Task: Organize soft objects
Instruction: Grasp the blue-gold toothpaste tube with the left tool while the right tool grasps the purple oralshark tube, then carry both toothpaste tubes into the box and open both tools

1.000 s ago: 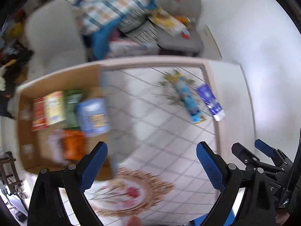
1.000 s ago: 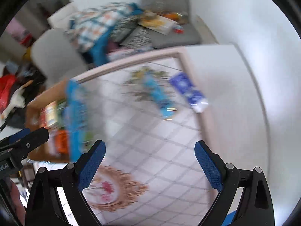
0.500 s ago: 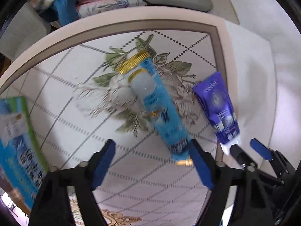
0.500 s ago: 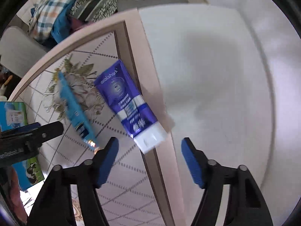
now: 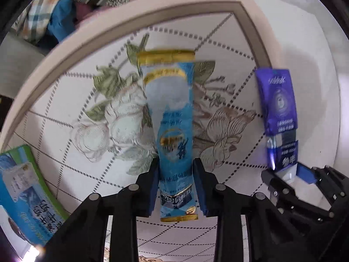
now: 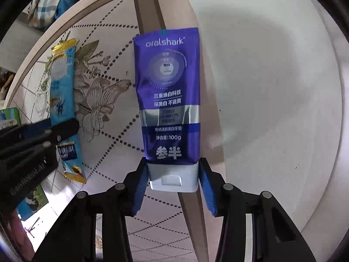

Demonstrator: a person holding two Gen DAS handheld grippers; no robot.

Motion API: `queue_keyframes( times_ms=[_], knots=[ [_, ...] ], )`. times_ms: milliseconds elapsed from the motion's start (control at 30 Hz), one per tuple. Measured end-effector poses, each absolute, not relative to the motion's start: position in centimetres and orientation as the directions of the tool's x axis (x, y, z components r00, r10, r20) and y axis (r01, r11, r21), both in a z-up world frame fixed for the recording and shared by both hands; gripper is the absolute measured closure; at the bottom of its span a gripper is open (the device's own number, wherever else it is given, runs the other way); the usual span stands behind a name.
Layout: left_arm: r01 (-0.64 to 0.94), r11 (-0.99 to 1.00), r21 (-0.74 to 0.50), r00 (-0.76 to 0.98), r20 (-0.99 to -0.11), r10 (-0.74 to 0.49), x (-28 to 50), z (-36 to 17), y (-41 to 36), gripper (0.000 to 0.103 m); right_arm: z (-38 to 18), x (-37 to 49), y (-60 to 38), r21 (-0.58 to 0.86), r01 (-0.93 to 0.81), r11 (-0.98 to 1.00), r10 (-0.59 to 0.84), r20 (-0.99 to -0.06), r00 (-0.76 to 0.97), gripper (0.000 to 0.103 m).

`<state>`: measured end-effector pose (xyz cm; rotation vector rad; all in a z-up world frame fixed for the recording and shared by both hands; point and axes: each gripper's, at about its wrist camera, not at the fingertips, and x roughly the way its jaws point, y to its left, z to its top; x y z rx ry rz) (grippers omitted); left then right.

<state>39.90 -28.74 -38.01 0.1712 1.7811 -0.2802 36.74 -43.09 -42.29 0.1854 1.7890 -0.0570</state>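
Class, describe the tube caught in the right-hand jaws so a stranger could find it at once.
Start at the floral tablecloth and follow its brown border. The purple tube lies across that border, its white cap between the right gripper jaws. Its neighbour, the light blue tube, is slimmer, gold-ended and lies on the flowers.

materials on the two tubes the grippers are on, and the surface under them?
Light-blue tube: looks like thin laminate or foil film, glossy, with gold crimped ends. Purple tube: soft glossy plastic laminate, dented with sheen streaks; its white cap looks like matte hard plastic. Table: smooth and faintly shiny with printed flowers, possibly vinyl cloth or laminate; cannot tell which.
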Motion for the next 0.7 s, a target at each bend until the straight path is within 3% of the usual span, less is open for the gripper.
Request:
queue_keyframes(
  times_ms=[233,333,700],
  knots=[
    [0.269,0.959,-0.086,-0.195,-0.980,-0.034,39.1,-38.0,-28.5,0.075,-42.5,38.1,-41.9,-0.005,0.189,0.982,0.036,-0.976,-0.216,0.055],
    [0.249,0.964,-0.097,-0.193,-0.980,-0.049,39.3,-37.8,-27.5,0.083,-42.3,38.6,-41.2,-0.042,0.181,0.983,-0.003,-0.978,-0.211,0.056],
    [0.229,0.961,-0.154,-0.144,-0.982,-0.123,35.2,-35.2,-24.8,0.091,-40.1,34.2,-38.2,0.014,0.209,0.978,0.039,-0.992,-0.116,0.057]
  ],
)
